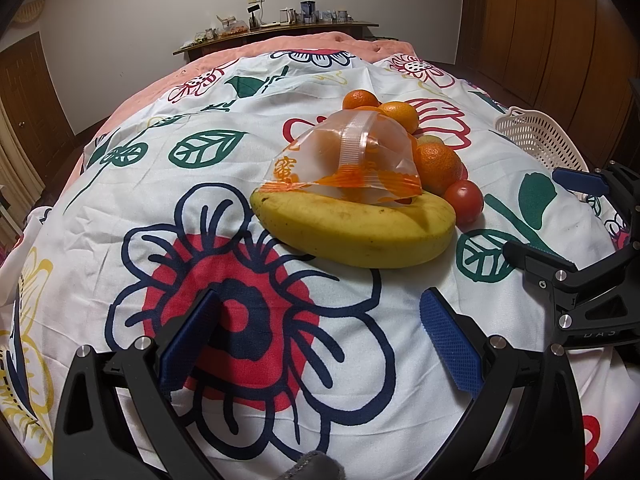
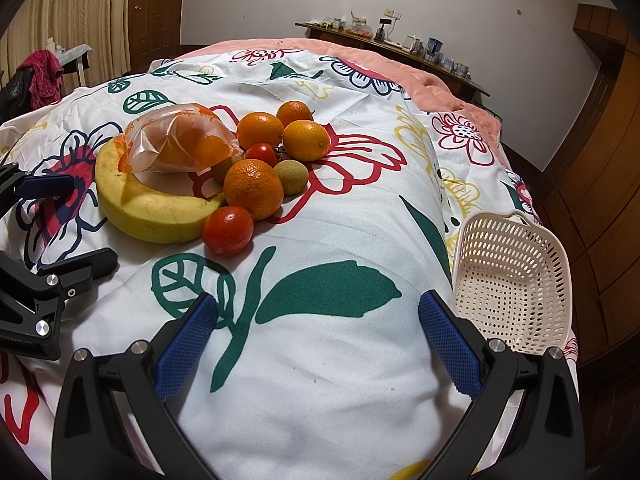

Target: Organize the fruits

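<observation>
Left gripper [image 1: 320, 340], right gripper [image 2: 318, 340]: both released, empty | curved yellow banana [image 2: 148, 208] and round oranges [image 2: 253, 189] piled beside clear plastic bag [image 2: 180, 140]; perforated cream plastic basket [image 2: 516, 280] well apart | risk: round fruit rolls on soft floral quilt [image 2: 320, 380] when neighbours lift.

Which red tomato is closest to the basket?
The bigger tomato at the banana's end is closest to the basket. The other tomato sits farther back, tucked among the oranges.

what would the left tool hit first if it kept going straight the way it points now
Probably the floral bedcover itself: the left tool is open, empty and tilted down at it. If it skimmed over, the banana comes next; depth is unclear.
</observation>
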`<action>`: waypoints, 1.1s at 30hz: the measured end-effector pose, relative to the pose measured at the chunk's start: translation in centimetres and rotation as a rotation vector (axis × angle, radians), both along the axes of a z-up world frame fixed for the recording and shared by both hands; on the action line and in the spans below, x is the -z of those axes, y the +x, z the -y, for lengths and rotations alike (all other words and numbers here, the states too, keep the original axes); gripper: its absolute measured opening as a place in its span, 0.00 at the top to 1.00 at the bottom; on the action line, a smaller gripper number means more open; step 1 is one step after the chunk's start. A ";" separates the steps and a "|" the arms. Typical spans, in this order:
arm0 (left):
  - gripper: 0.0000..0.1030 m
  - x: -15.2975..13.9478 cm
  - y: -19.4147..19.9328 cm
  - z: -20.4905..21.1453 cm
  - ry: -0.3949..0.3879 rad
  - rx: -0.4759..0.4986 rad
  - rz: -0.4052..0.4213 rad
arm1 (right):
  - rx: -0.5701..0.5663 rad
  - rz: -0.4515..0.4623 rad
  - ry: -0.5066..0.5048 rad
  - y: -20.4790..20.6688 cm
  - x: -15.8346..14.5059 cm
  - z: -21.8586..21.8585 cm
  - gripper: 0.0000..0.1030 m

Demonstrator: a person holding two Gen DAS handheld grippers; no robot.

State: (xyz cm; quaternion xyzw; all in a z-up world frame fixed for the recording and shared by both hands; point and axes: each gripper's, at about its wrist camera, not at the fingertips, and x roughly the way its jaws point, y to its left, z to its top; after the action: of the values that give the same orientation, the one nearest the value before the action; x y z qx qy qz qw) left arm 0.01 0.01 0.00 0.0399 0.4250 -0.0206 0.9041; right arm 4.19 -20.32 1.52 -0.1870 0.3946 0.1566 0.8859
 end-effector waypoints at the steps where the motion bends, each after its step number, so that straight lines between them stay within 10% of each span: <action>1: 0.02 0.0 0.0 0.0 0.000 0.000 0.000 | 0.000 0.000 0.000 0.0 0.0 0.0 0.05; 33: 0.02 0.2 0.1 -0.1 -0.027 0.002 -0.008 | -0.035 -0.070 0.012 0.6 -0.1 0.3 0.05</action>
State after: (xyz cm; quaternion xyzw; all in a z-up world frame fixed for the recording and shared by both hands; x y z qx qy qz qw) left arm 0.15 0.13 -0.16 0.0281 0.4284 -0.0273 0.9027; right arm 4.75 -20.67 1.61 -0.1831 0.4210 0.1811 0.8697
